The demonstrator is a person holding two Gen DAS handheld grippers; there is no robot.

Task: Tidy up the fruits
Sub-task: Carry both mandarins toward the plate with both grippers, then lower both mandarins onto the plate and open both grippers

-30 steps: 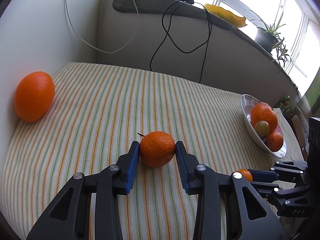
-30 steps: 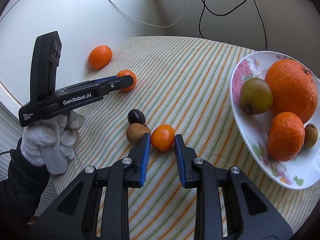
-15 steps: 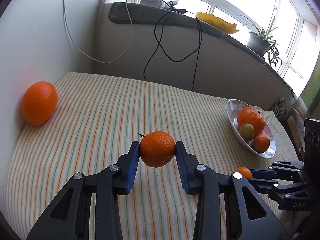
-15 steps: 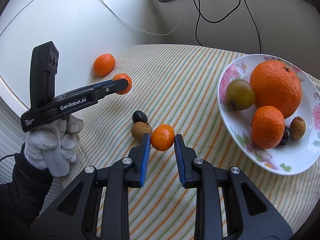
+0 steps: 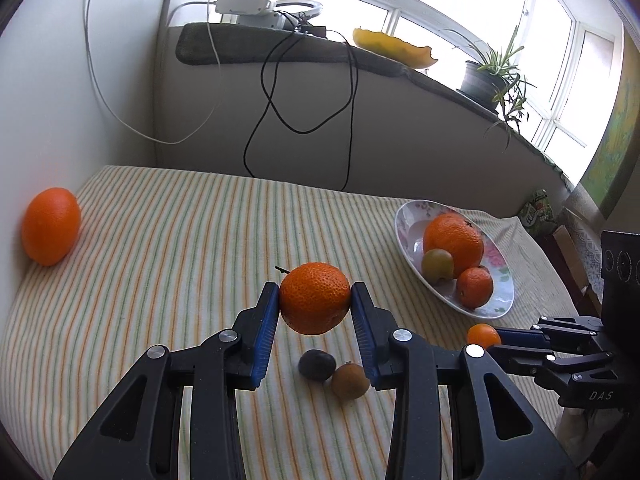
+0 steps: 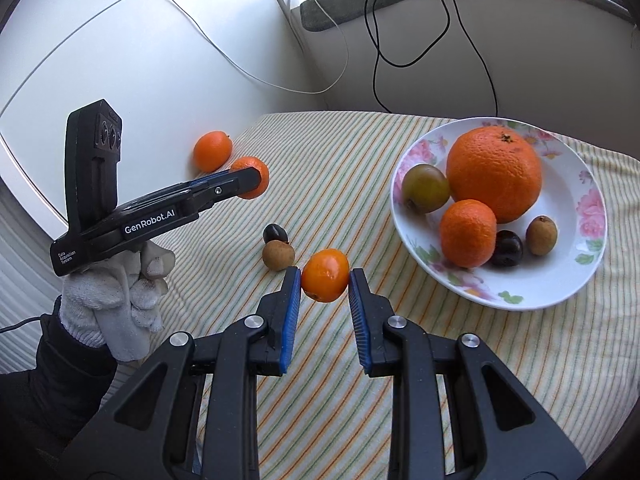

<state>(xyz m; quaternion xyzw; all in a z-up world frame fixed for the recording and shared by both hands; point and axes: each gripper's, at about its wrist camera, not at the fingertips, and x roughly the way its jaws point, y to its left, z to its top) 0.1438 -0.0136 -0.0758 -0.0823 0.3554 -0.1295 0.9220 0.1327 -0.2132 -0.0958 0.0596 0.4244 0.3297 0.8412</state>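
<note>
Striped cloth (image 5: 168, 248) covers table. Left gripper (image 5: 315, 300) clamped on mandarin (image 5: 315, 298), held clear above cloth. Right gripper (image 6: 325, 276) pinches small orange fruit (image 6: 324, 275), also lifted. Floral plate (image 6: 576, 264) nearby holds big orange (image 6: 494, 174) among smaller fruits. Only left view shows windowsill plant (image 5: 490, 74); only right view shows white-gloved hand (image 6: 116, 304) gripping left tool.

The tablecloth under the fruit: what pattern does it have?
Thin orange and green stripes on cream cloth; clearest in the right wrist view.
</note>
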